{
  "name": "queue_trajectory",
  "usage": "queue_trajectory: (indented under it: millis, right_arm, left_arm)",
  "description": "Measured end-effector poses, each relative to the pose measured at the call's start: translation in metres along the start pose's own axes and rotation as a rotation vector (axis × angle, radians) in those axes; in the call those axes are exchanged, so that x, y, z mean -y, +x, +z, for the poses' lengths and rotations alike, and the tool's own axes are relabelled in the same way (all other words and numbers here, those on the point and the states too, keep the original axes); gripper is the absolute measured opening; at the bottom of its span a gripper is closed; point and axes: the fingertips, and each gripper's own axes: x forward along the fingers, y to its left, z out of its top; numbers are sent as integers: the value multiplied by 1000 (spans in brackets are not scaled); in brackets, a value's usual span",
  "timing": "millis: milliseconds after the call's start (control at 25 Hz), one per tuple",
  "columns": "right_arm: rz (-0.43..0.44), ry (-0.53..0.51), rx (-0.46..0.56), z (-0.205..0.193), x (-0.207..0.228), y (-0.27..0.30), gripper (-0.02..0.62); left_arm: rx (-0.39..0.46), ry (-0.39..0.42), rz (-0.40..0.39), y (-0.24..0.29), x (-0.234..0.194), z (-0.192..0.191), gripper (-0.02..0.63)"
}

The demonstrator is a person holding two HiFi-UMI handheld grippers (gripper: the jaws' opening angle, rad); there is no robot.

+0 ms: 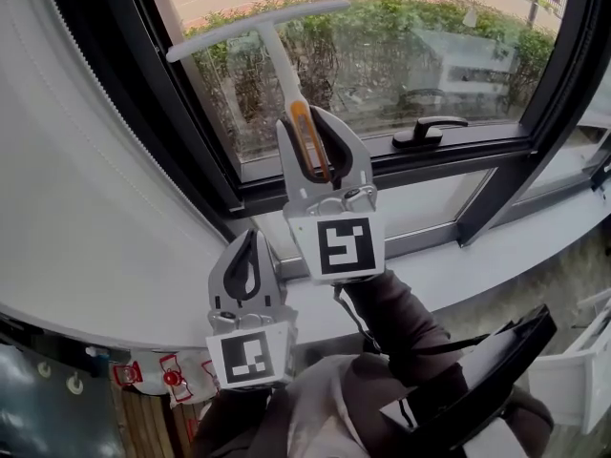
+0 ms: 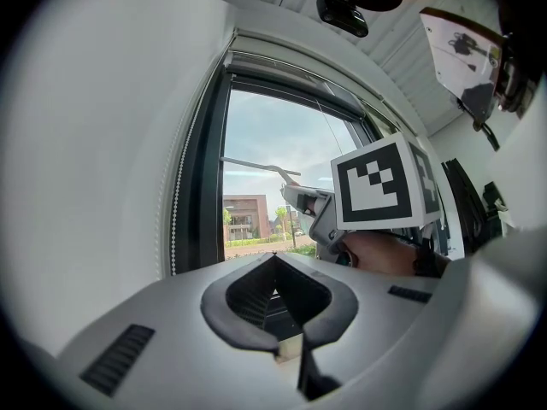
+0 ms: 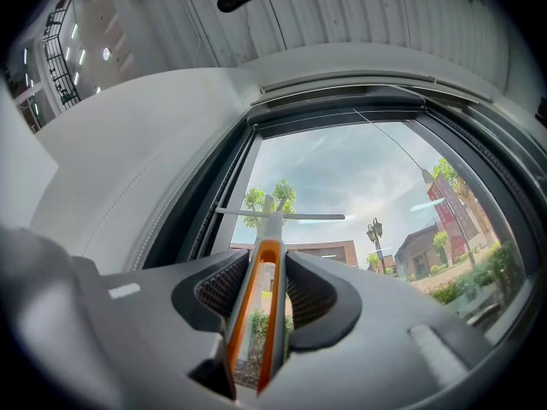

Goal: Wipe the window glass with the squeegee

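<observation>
Though left gripper (image 1: pixel 253 239) idles, right gripper (image 1: pixel 308 130) clamps squeegee (image 1: pixel 275 48)

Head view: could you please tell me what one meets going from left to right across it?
Grey left hand-held gripper → grey right hand-held gripper gripping the white T-shaped squeegee → black lever window handle → dark slanted window frame post.
</observation>
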Motion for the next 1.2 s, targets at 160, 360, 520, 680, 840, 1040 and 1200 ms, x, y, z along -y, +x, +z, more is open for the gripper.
queue_trajectory:
  millis: [160,360,520,680,840,1040,1200]
  right_arm:
    - [-4,2,-9,-6,-2,-5,130]
    - [-7,6,-25,-16,-3,-11,130]
    - [-8,12,-36,-22,-4,-16,130]
    - [-8,20,-41,-29,-6,-20,132]
    - [-8,20,-50,-36,-7,-24,131]
    - [-8,22,-59,-43,-7,-28,130]
    - [-9,18,-63,-46,-7,-31,130]
  left_arm:
    - [-4,3,-7,-1,0,-2,2]
    - [-13,4,-18,0,-1,-7,2]
    - [-21,3,-20,-1,-2,-10,2]
    - [-31,1,-25,0,-3,-15,2]
    - [-41,2,-35,0,-3,-20,2]
    - [-40,13,-38,2,-3,-20,2]
    - [-43,11,-42,3,-2,-21,2]
